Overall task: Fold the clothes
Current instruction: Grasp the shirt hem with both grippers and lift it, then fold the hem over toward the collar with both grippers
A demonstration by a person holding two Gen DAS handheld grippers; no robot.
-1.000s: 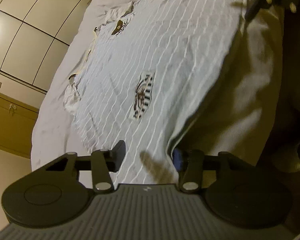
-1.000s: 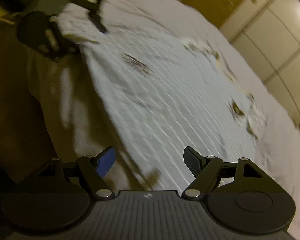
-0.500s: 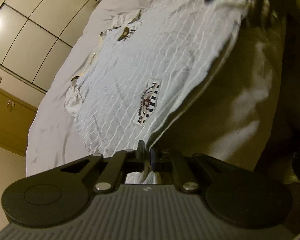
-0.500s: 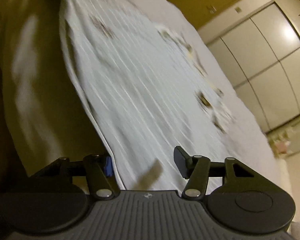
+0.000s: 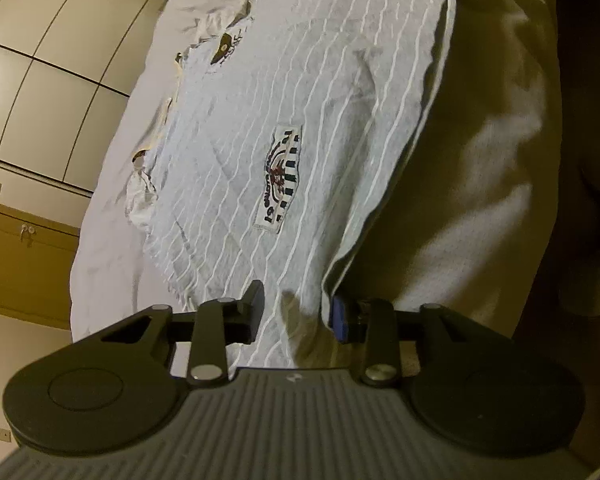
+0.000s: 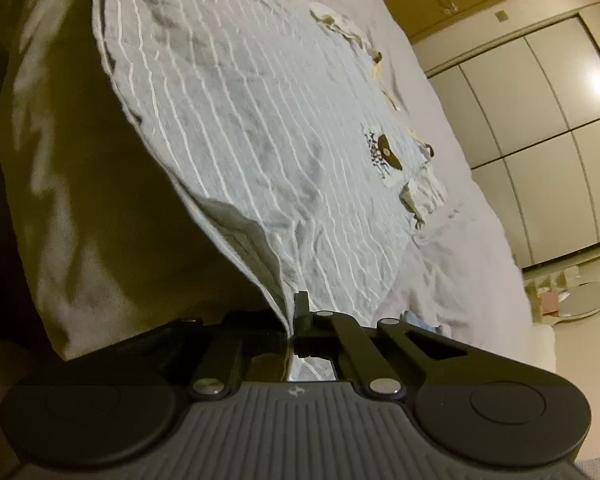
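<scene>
Two grippers work the pale grey, white-striped cotton shirt spread on the bed: my right gripper clamps its corner at six o'clock, my left gripper gapes around the hem. Soft, light, floppy fabric; I'd pinch both hem corners.

A bed covered with a pale, wrinkled sheet carries a grey garment with thin white stripes, spread flat, its near edge reaching the bed's side. A small light-blue cloth lies on the sheet beside it.
</scene>
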